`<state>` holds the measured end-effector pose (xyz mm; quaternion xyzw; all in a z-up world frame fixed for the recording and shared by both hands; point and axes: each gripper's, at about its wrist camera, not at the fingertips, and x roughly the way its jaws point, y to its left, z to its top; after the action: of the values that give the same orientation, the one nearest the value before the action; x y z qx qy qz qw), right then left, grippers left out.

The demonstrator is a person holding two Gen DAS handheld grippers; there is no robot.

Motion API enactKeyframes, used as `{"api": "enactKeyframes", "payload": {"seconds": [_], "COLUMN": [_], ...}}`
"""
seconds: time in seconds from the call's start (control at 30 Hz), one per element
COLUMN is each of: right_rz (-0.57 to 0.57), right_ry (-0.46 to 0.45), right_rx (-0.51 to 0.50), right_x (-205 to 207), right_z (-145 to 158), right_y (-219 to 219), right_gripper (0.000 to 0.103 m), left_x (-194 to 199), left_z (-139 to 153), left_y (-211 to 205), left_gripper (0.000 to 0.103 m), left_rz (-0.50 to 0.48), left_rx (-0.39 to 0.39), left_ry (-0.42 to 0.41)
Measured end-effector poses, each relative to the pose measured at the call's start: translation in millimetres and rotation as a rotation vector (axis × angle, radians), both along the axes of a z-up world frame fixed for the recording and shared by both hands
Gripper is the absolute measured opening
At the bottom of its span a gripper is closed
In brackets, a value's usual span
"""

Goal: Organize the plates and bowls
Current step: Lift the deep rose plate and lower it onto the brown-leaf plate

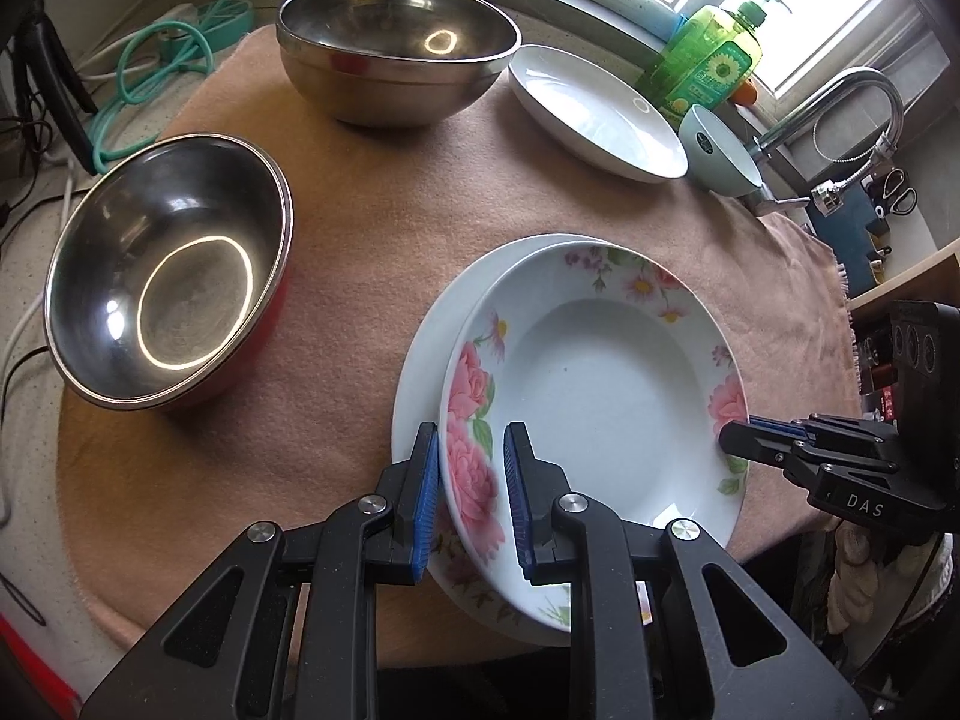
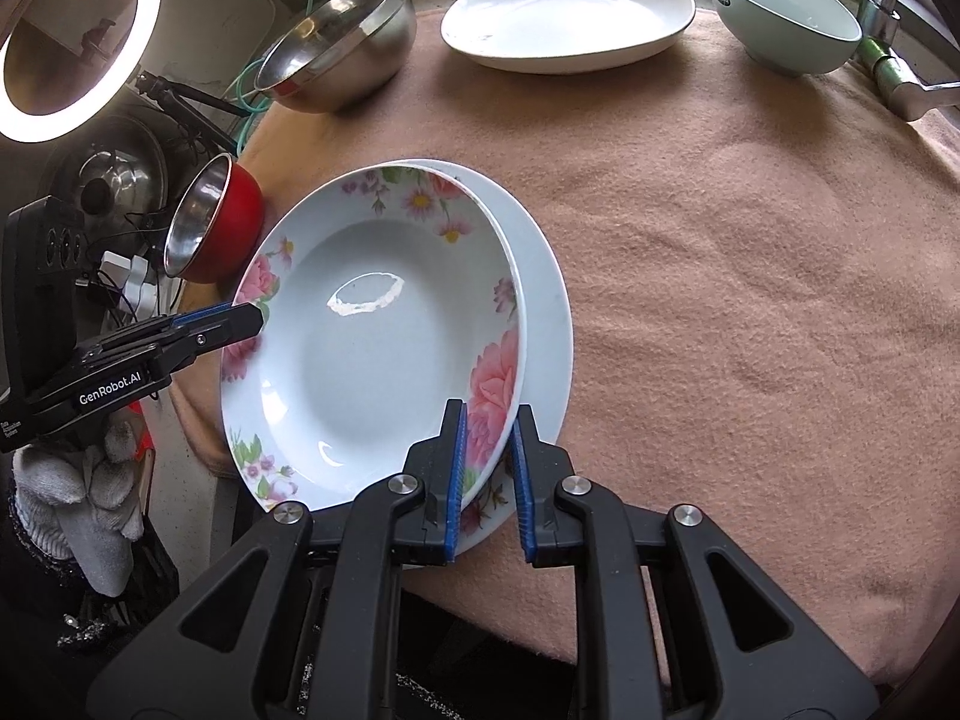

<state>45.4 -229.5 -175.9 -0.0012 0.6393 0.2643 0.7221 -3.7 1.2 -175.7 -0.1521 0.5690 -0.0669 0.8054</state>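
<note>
A floral deep plate (image 1: 594,396) (image 2: 372,348) sits tilted on top of a second plate (image 1: 432,336) (image 2: 543,300) on the pink cloth. My left gripper (image 1: 471,504) straddles the floral plate's left rim; its jaws stand a little apart around it. It also shows in the right wrist view (image 2: 240,318). My right gripper (image 2: 487,474) straddles the right rim the same way, and shows in the left wrist view (image 1: 744,432). A plain white plate (image 1: 600,111) (image 2: 570,15), a pale green bowl (image 1: 717,150) (image 2: 780,12), a steel bowl (image 1: 396,48) (image 2: 336,48) and a red-sided steel bowl (image 1: 168,270) (image 2: 210,222) stand around.
A green dish-soap bottle (image 1: 708,57) and a tap (image 1: 840,120) stand at the far right by the window. Cables and a green hose (image 1: 156,72) lie at the far left. A ring light (image 2: 78,36) glows at the left. The cloth (image 2: 750,300) covers the counter.
</note>
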Motion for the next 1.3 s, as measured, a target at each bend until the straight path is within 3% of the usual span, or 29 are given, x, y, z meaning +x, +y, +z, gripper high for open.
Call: {"api": "enactKeyframes", "payload": {"seconds": [0.67, 1.3], "right_rz": [0.093, 0.068], "right_ry": [-0.067, -0.061], "right_rx": [-0.148, -0.149], "right_x": [-8, -7], "right_z": [3, 3], "right_y": [27, 23], "right_gripper": [0.024, 0.025], "left_x": [-2, 3], "left_z": [2, 2], "left_y": [-5, -10], "left_gripper": [0.019, 0.019], "left_rz": [-0.039, -0.089], "left_rx": [0.067, 0.102], "left_ry": [-0.015, 0.003]}}
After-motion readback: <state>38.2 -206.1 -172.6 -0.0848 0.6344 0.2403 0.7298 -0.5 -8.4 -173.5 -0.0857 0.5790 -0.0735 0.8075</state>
